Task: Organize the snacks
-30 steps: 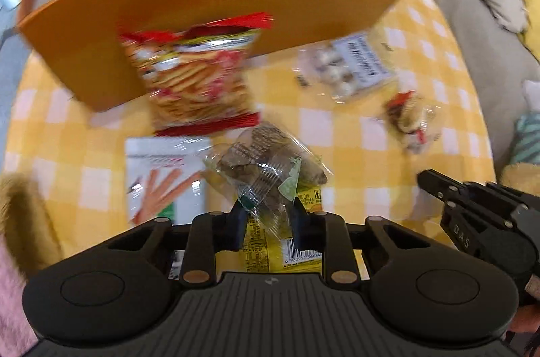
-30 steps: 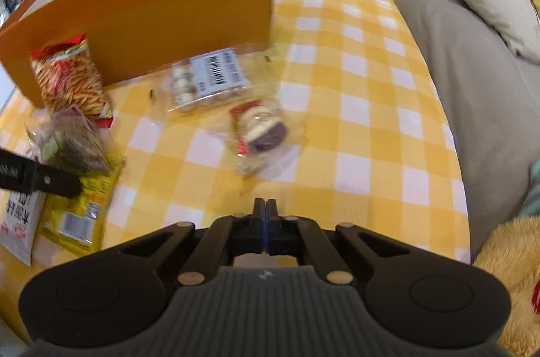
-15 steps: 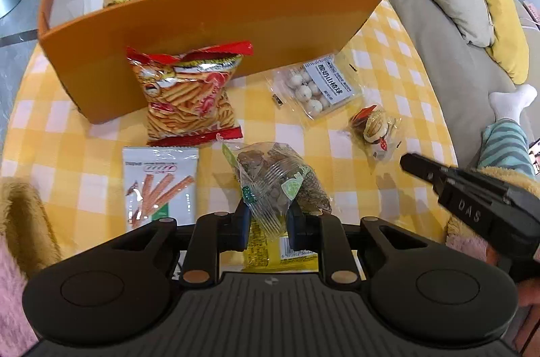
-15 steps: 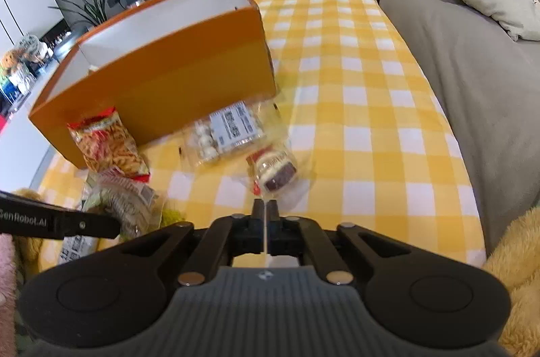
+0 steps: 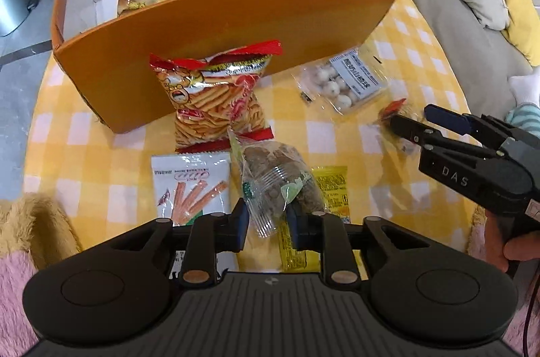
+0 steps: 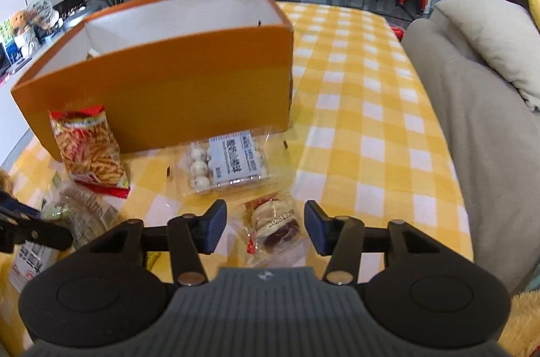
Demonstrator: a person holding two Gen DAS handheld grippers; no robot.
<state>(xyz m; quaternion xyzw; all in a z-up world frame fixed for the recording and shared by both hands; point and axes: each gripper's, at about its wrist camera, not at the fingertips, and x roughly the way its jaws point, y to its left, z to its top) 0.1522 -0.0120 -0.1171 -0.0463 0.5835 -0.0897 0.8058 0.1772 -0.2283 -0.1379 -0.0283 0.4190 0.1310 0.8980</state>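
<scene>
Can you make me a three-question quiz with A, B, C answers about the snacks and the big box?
1. Where is the red bag of stick crisps?
A. inside the box
B. leaning against the box's front
C. on the sofa

2. What colour is the cardboard box outside?
A. orange
B. blue
C. green

3. The right gripper is:
A. squeezing a bottle
B. shut on nothing
C. opening around the small clear-wrapped pastry

Answers: 1 B, its top rests on the front wall; 2 A, orange walls, white inside; 3 C, fingers stand apart beside the pastry.
</scene>
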